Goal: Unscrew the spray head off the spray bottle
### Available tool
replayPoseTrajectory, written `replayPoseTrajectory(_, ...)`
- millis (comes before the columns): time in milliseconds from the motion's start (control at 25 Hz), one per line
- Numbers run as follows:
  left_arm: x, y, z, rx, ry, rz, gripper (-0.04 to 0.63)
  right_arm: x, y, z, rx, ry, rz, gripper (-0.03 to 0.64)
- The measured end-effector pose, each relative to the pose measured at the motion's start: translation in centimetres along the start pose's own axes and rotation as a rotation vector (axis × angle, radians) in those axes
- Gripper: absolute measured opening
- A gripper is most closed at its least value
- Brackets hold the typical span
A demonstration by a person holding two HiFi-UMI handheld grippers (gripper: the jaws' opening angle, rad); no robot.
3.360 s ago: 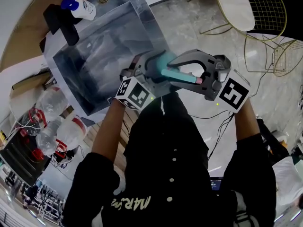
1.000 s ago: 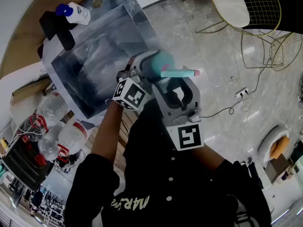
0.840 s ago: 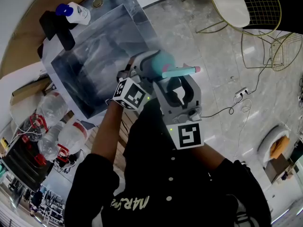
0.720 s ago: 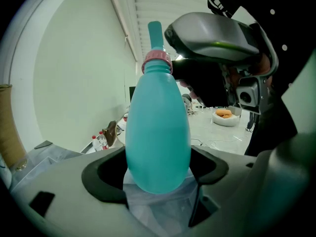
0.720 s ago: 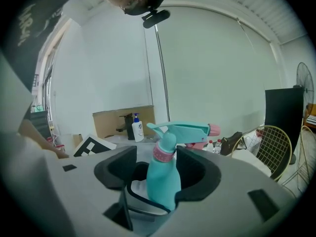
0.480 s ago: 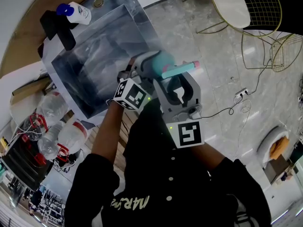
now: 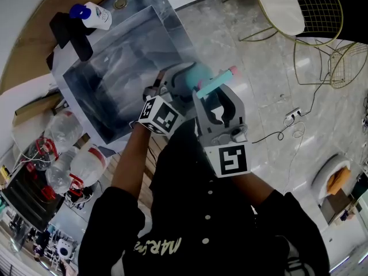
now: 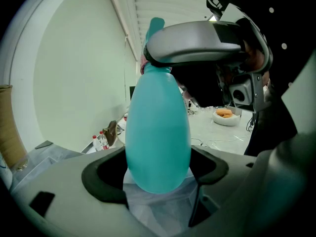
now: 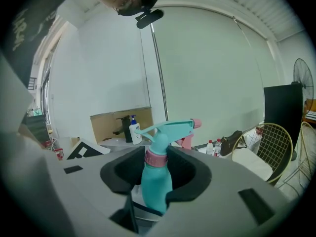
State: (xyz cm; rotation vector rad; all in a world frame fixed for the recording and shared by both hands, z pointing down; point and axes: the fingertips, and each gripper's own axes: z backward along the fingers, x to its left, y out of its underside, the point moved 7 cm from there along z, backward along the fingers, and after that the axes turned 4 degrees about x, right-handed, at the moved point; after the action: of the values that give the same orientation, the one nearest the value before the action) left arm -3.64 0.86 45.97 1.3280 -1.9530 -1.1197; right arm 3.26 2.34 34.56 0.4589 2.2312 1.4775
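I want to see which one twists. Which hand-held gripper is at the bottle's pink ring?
The right hand-held gripper: its jaws have just been closing on the pink ring. The left hand-held gripper holds the round teal body.

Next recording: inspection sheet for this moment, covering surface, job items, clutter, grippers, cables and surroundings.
Surface: table under a grey sheet.
Job's things: teal spray bottle held up in the air; spray head still on, above the pink collar.
Clutter: white pump bottle at the sheet's far corner; water bottles to the person's left.
Grippers: left gripper shut on the bottle's body; right gripper has just been closing and now grips the collar.
Cables: cable and power strip on the floor.
Surroundings: marble floor, wire chair.
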Motion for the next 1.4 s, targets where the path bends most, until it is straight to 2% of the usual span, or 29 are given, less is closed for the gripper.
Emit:
replayPoseTrajectory(440, 0.0, 0.0, 0.0, 0.001, -0.001, 0.001, 0.399, -0.2, 0.0, -0.2, -0.004, -0.035, 0.043, 0.15)
replayPoseTrajectory(880, 0.0, 0.0, 0.0, -0.003, 0.001, -0.001, 0.399, -0.7, -0.1, 0.9, -0.05, -0.151, 0.145, 0.149)
replayPoseTrajectory(1400, 0.1, 0.1, 0.0, -0.02, 0.007, -0.002, 0.399, -1.9, -3.6, 2.3, -0.114, -0.33, 0.228, 0.149)
